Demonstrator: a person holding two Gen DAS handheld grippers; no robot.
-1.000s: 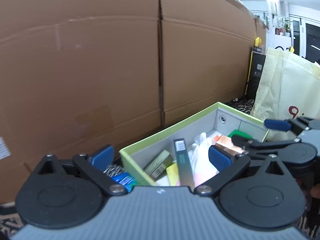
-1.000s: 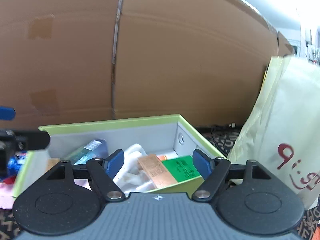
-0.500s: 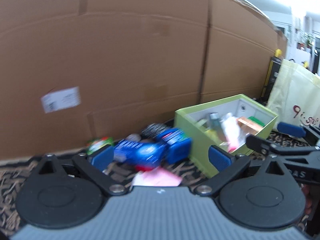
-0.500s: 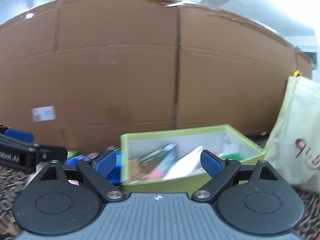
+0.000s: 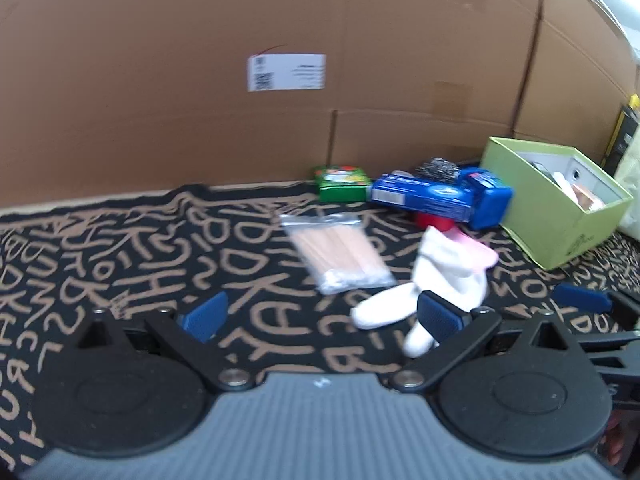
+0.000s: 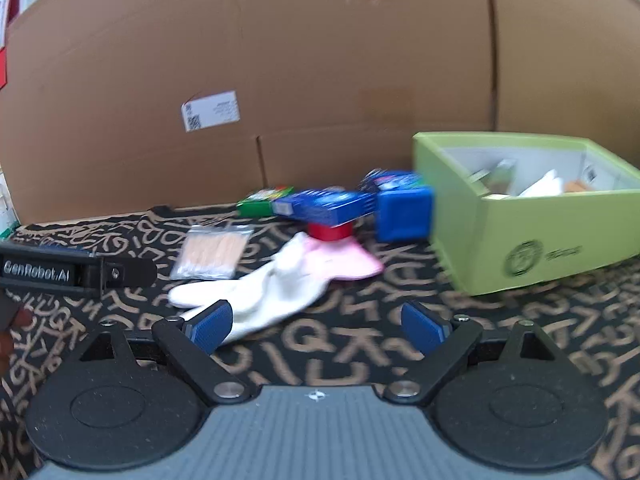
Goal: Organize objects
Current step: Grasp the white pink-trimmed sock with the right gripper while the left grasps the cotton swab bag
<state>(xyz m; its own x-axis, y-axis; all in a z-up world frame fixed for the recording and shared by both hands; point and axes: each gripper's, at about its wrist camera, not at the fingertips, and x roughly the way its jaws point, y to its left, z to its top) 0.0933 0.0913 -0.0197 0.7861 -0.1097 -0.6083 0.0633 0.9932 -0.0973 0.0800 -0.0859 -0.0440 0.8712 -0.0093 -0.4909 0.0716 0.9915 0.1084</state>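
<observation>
A green box (image 5: 560, 216) (image 6: 532, 236) holding several items stands at the right on a patterned mat. Loose on the mat lie a white glove (image 5: 432, 280) (image 6: 264, 288), a pink cloth (image 6: 344, 260), a clear bag of wooden sticks (image 5: 340, 256) (image 6: 212, 252), a long blue box (image 5: 424, 198) (image 6: 324, 206), a blue tub (image 5: 490, 200) (image 6: 404, 212), a green pack (image 5: 342, 180) and a red lid (image 6: 330, 230). My left gripper (image 5: 320, 316) is open and empty, with the glove by its right finger. My right gripper (image 6: 316, 324) is open and empty, just before the glove.
Large cardboard boxes (image 5: 280, 60) (image 6: 320, 60) wall off the back. A steel scourer (image 5: 438, 169) sits behind the blue box. A cream bag edge (image 5: 632, 184) shows at the far right. The other gripper shows at each view's edge (image 6: 72, 270).
Both grippers have pulled back from over the green box and swung left and down. The loose items on the mat now fill the view. Both stay open and empty.
</observation>
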